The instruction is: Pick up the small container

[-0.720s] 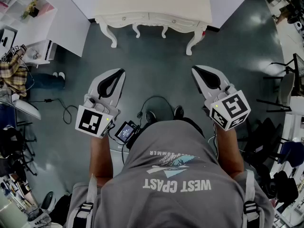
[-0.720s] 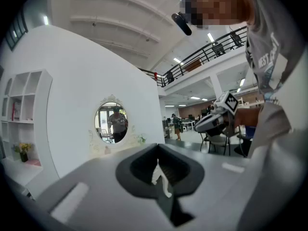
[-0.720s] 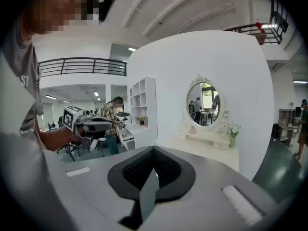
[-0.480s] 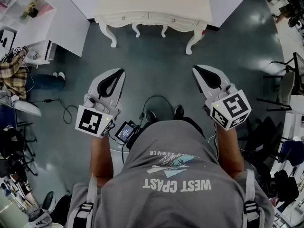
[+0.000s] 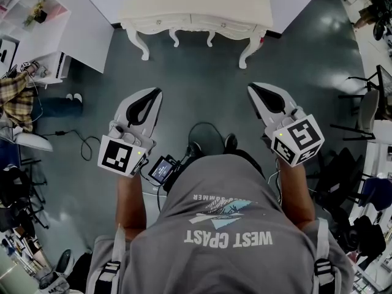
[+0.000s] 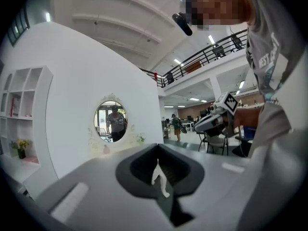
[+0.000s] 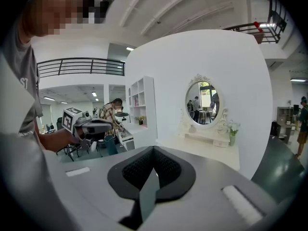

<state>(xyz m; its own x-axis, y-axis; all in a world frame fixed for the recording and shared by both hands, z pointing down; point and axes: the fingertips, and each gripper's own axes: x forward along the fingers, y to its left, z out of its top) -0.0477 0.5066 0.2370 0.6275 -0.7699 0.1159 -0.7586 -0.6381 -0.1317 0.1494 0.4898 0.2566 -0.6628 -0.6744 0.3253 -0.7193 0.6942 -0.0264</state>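
Grey left hand-held gripper [image 5: 157, 92] (closed; seemingly empty)

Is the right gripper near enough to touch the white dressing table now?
Probably not: the right gripper hangs over the floor, well short of the dressing table. Nothing blocks the way; a step forward seems needed.

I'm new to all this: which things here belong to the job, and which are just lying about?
Job: left tongs, right tongs (both shut, empty), white dressing table; the small container itself I cannot make out.
Lying about: shelf unit, floor cable, chair.
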